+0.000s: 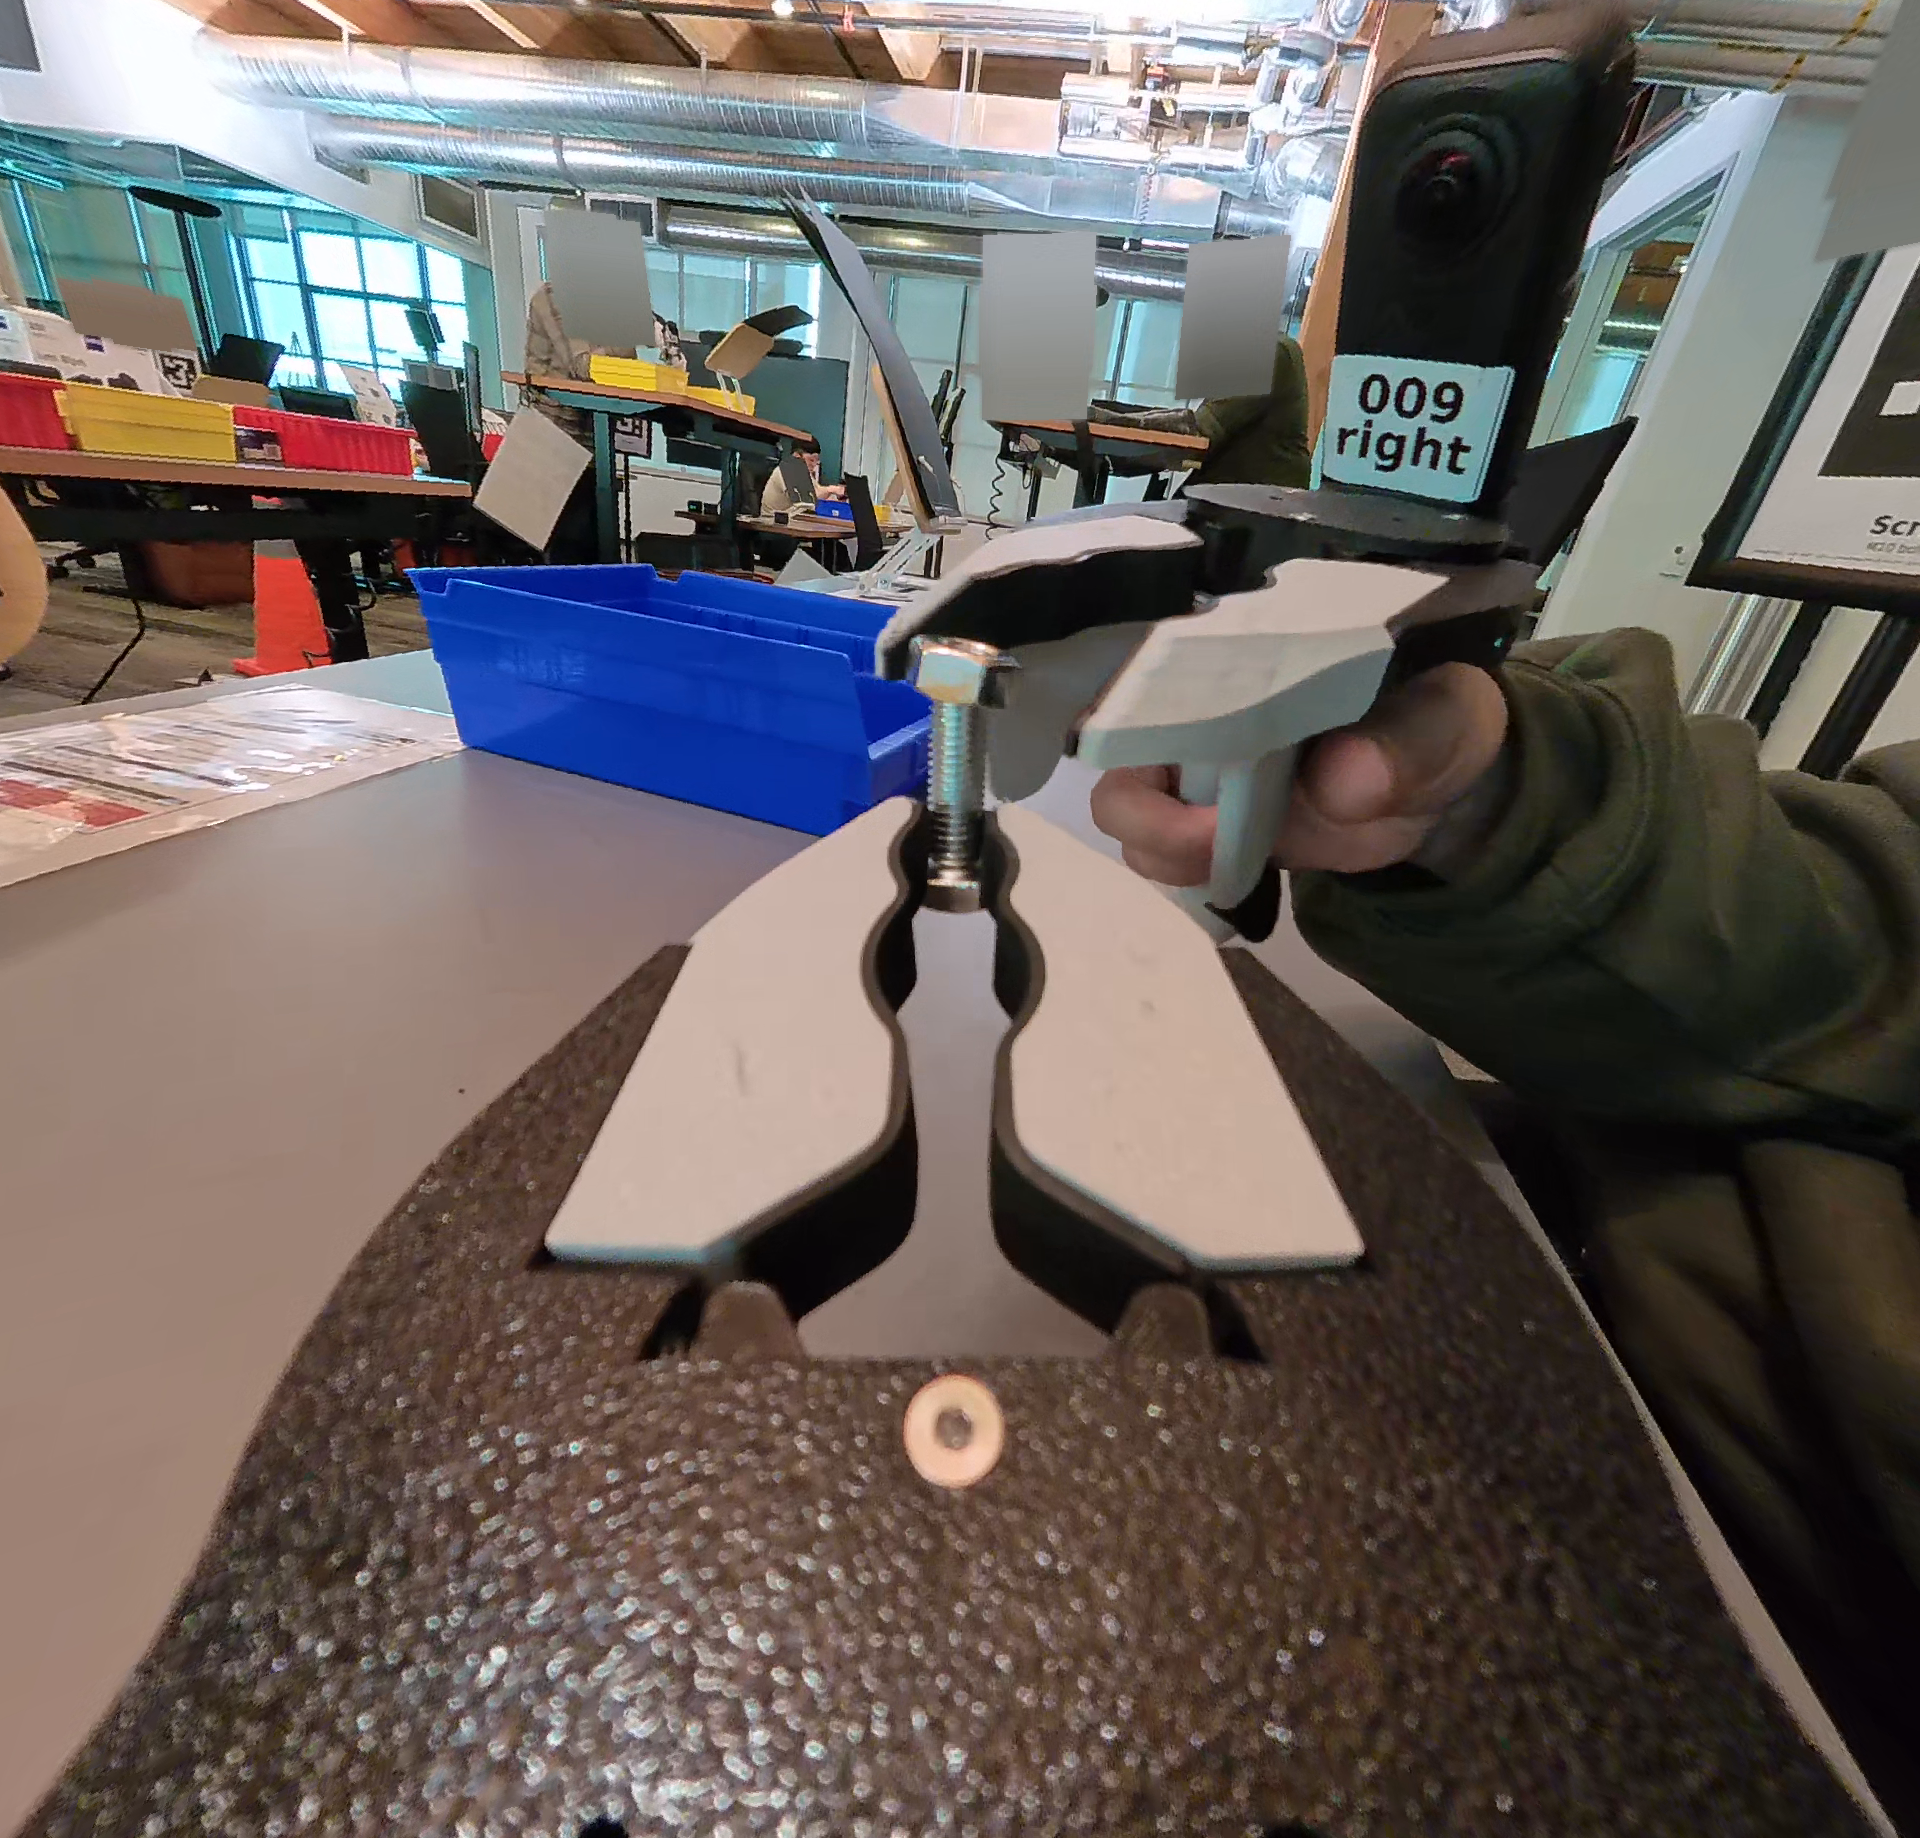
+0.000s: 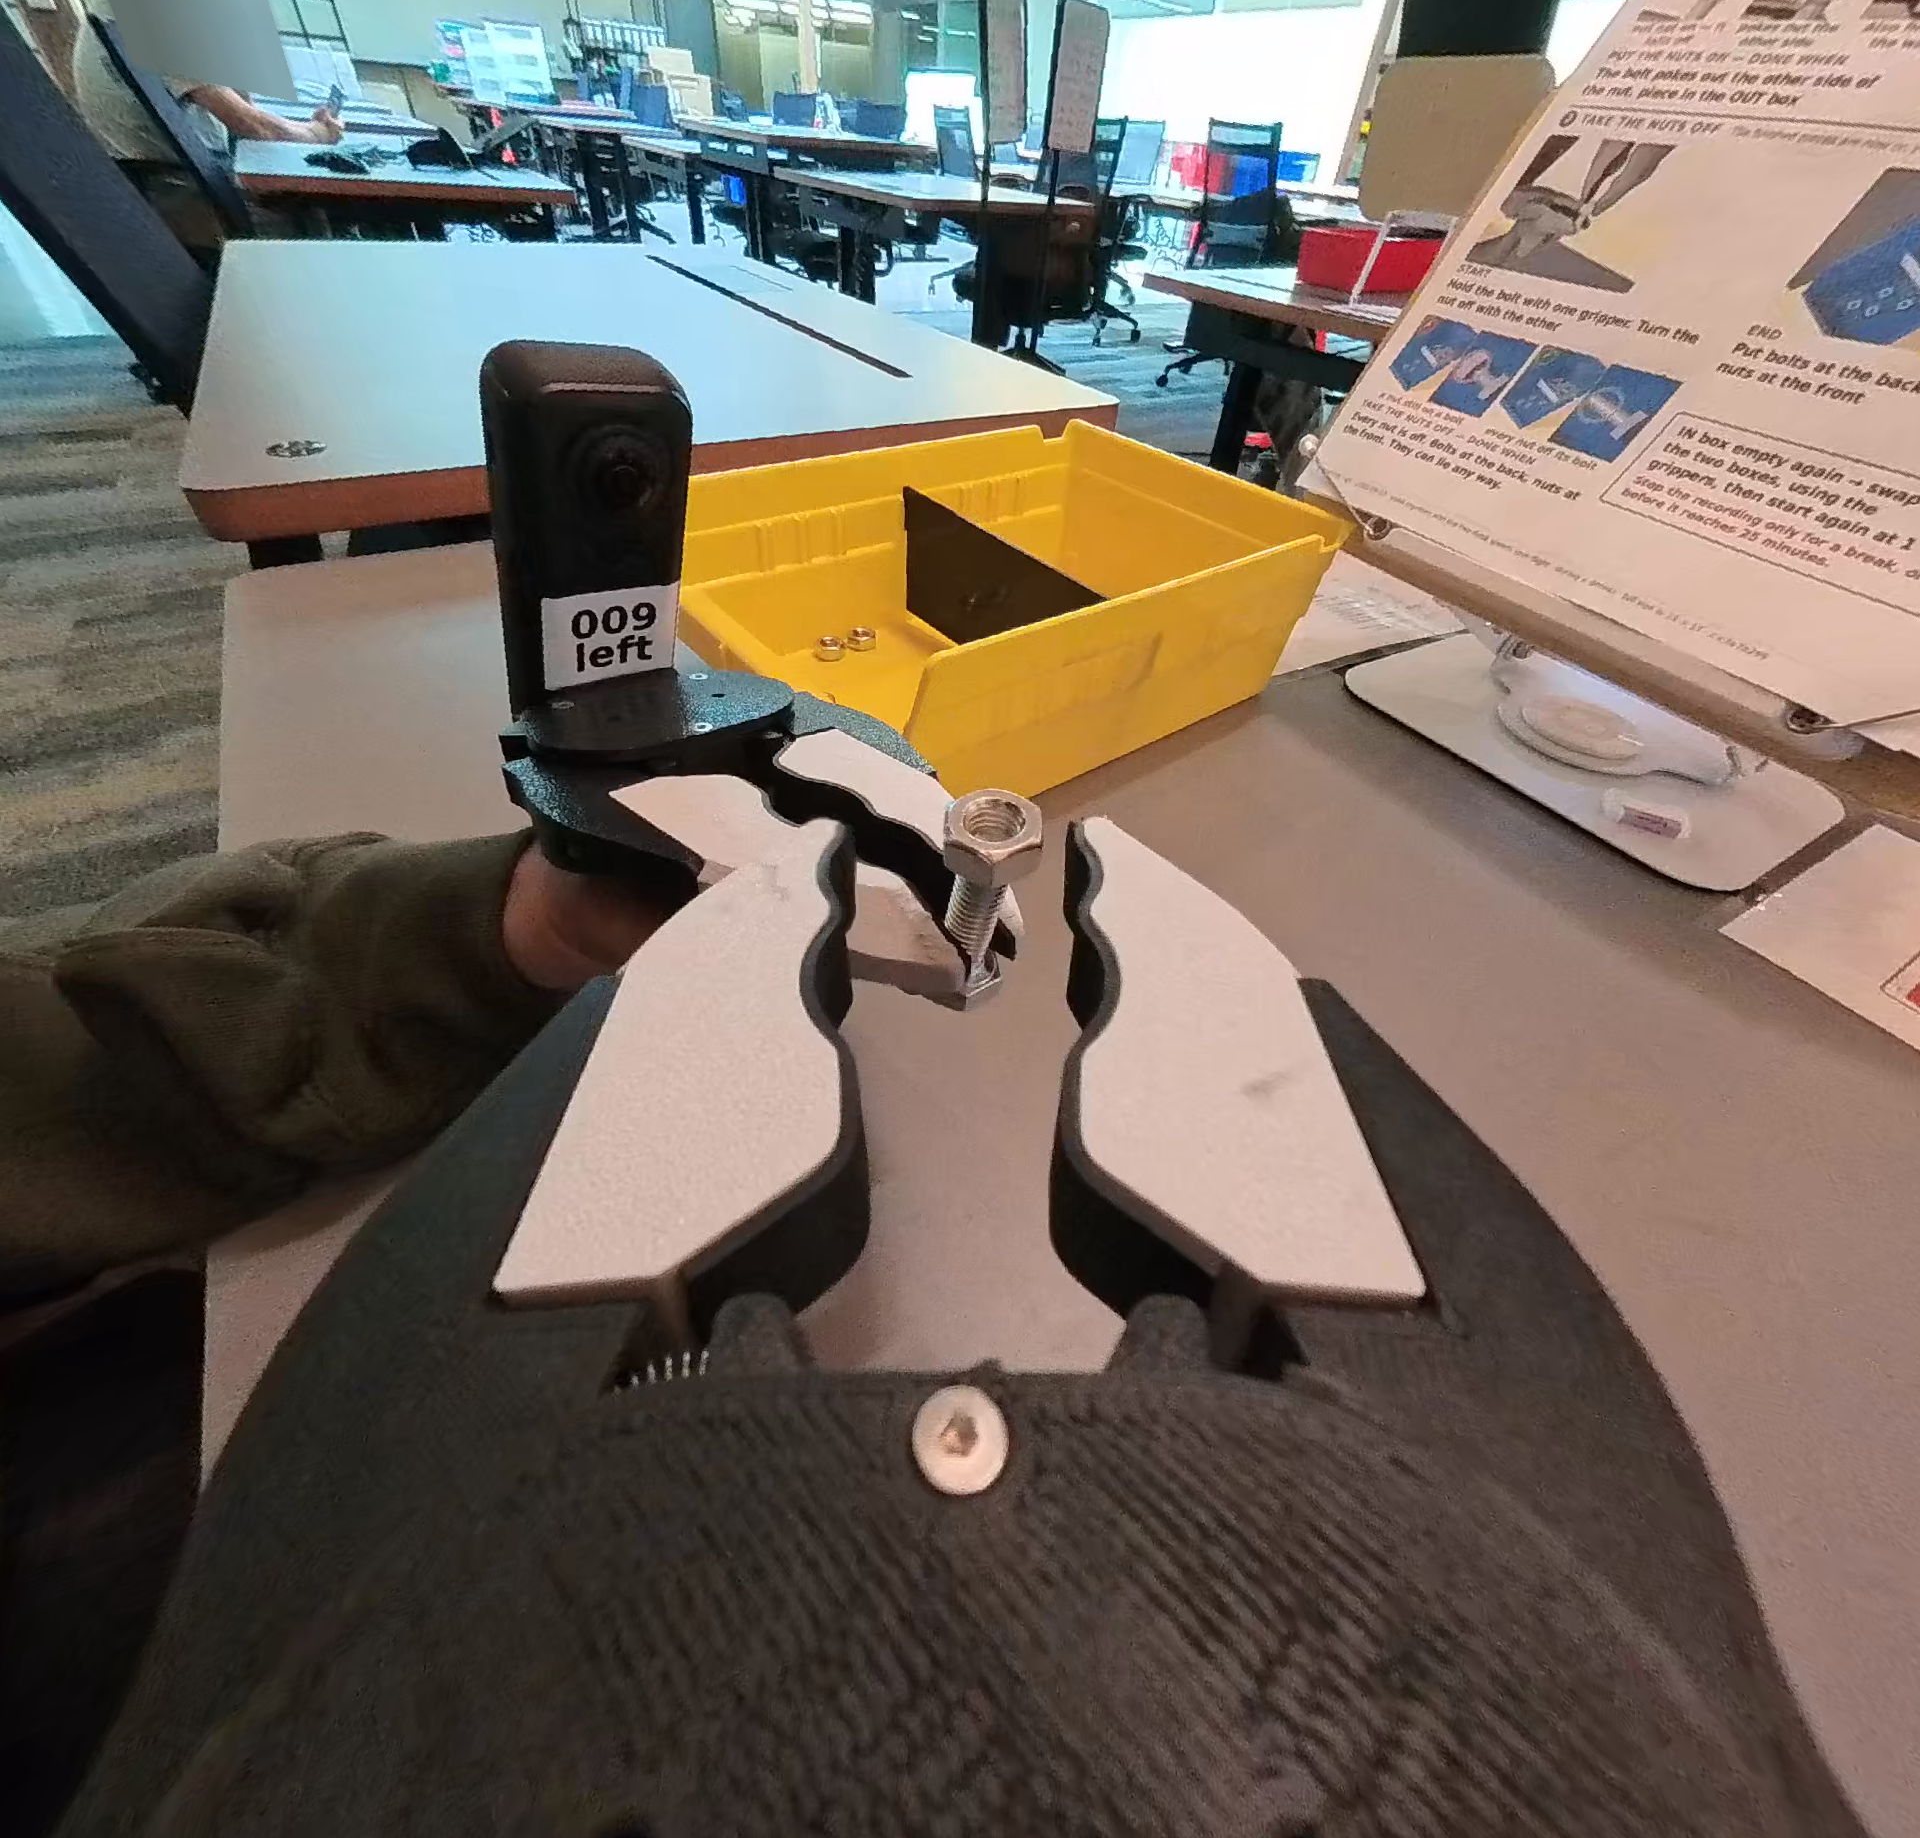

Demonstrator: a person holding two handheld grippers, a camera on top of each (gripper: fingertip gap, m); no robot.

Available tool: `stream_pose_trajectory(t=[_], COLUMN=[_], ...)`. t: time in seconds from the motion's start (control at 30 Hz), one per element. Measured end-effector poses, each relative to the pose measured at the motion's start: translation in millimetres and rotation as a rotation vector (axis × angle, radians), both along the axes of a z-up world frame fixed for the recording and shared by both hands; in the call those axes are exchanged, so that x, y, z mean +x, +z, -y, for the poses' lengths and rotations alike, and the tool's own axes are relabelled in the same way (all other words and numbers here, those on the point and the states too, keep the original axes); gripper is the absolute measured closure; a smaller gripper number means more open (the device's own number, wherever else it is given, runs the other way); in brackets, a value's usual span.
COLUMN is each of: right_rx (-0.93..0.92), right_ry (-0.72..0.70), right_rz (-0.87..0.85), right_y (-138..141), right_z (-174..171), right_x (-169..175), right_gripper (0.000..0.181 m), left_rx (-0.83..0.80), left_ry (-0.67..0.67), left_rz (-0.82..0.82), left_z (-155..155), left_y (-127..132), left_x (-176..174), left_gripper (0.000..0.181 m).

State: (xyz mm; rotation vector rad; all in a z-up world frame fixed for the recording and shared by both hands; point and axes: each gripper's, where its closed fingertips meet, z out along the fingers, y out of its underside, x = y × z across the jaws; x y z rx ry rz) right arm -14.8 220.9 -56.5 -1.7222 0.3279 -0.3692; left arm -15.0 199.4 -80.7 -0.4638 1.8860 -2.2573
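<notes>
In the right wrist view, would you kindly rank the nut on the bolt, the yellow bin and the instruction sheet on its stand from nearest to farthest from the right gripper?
1. Nut on the bolt: between the right gripper's open fingertips.
2. Yellow bin: behind it, ahead on the table.
3. Instruction sheet: far right, raised on its stand.

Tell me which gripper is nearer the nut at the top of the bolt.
Right. The right gripper has its open fingers on either side of the nut, without gripping it. The left gripper is shut on the bolt at its lower end, away from the nut.
</notes>
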Motion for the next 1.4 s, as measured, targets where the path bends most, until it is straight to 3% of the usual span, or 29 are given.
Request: stream_pose_trajectory(t=[0.73, 1.13, 1.4], right_rx=[0.011, -0.004, -0.047], right_ry=[-0.023, 0.033, -0.11], right_rz=[-0.004, 0.062, -0.136], right_y=[2.5, 3.0, -5.3], right_z=[8.1, 6.5, 8.1], right_x=[1.5, -3.1, 3.3], right_gripper=[0.162, 0.162, 0.163], left_rx=[0.007, 0.008, 0.134], left_ry=[-0.019, -0.054, 0.081], left_rz=[0.0, 0.013, 0.108], left_z=[1.4, 3.3, 2.3], left_y=[-0.9, -0.4, -8.2], left_x=[-2.2, -7.4, 1.9], left_gripper=[0.172, 0.172, 0.172])
